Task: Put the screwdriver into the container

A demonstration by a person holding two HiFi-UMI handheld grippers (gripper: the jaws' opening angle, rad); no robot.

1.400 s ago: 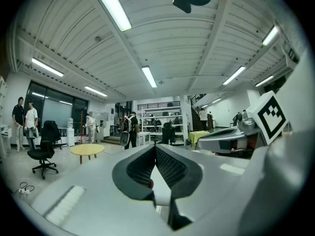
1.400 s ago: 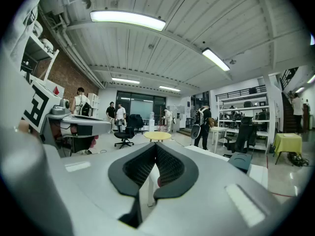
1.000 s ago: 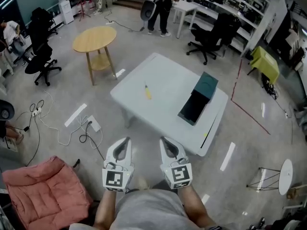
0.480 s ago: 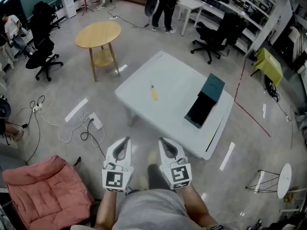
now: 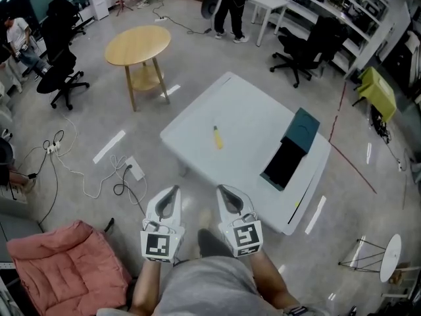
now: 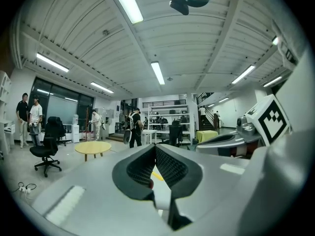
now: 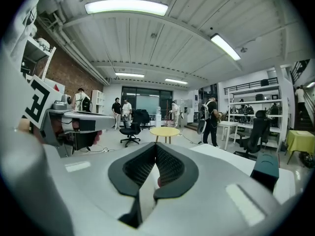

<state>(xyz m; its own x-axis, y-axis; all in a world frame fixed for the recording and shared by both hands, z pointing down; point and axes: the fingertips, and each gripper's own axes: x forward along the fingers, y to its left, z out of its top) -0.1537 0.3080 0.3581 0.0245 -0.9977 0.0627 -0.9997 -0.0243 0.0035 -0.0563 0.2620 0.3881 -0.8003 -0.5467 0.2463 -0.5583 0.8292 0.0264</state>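
A yellow-handled screwdriver (image 5: pixel 217 137) lies alone on the white low table (image 5: pixel 243 110), left of the middle. The container (image 5: pixel 291 151), a dark teal open box, sits at the table's right end and also shows in the right gripper view (image 7: pixel 266 169). My left gripper (image 5: pixel 173 190) and right gripper (image 5: pixel 222 189) are held side by side in front of my body, short of the table's near corner. Both point toward the table. In each gripper's own view, left (image 6: pixel 155 147) and right (image 7: pixel 156 145), the ribbed pads meet with nothing between them.
A round wooden side table (image 5: pixel 137 45) stands beyond the white table to the left. Cables and a power strip (image 5: pixel 133 169) trail over the floor at left, by a pink cushion (image 5: pixel 62 262). Office chairs, shelves and standing people fill the back. A small white stand (image 5: pixel 388 252) is at right.
The table, screwdriver and container have slid down and nearer in the head view as I walk up to them. Both grippers keep their pose, still shut.
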